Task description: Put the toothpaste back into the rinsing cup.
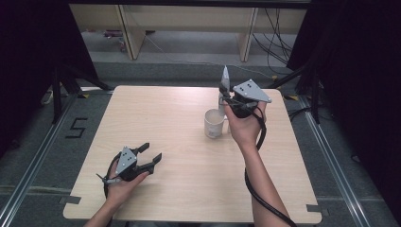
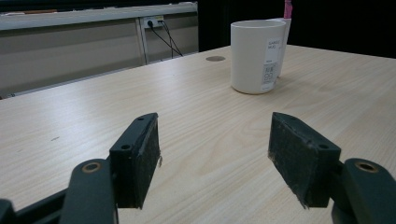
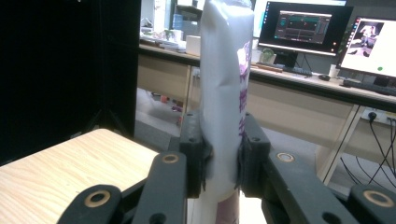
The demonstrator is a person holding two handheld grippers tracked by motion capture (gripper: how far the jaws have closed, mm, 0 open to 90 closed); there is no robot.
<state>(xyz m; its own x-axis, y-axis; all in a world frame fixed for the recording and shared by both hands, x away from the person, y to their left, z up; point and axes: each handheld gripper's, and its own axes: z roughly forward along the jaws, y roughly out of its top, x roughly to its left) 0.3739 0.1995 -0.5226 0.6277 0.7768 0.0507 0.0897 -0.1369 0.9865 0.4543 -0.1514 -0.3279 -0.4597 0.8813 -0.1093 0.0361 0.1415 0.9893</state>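
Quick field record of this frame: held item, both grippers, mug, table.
held item: white tube with purple print, upright, clamped near its lower end
right gripper: shut on the tube, raised beside the mug
left gripper: open, nothing between the jaws, low over the table's near left part
mug: white, upright on the table, label on its side
table: light wood

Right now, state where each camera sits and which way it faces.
High view: above the person's side, looking forward and down at the table; both forearms, left gripper, right gripper.
Left gripper view: low over the table, facing the white mug; its open jaws show.
Right gripper view: rides the raised gripper, facing desks and monitors; jaws clamp a white tube.
Shared: mug and tube show in the high view too.
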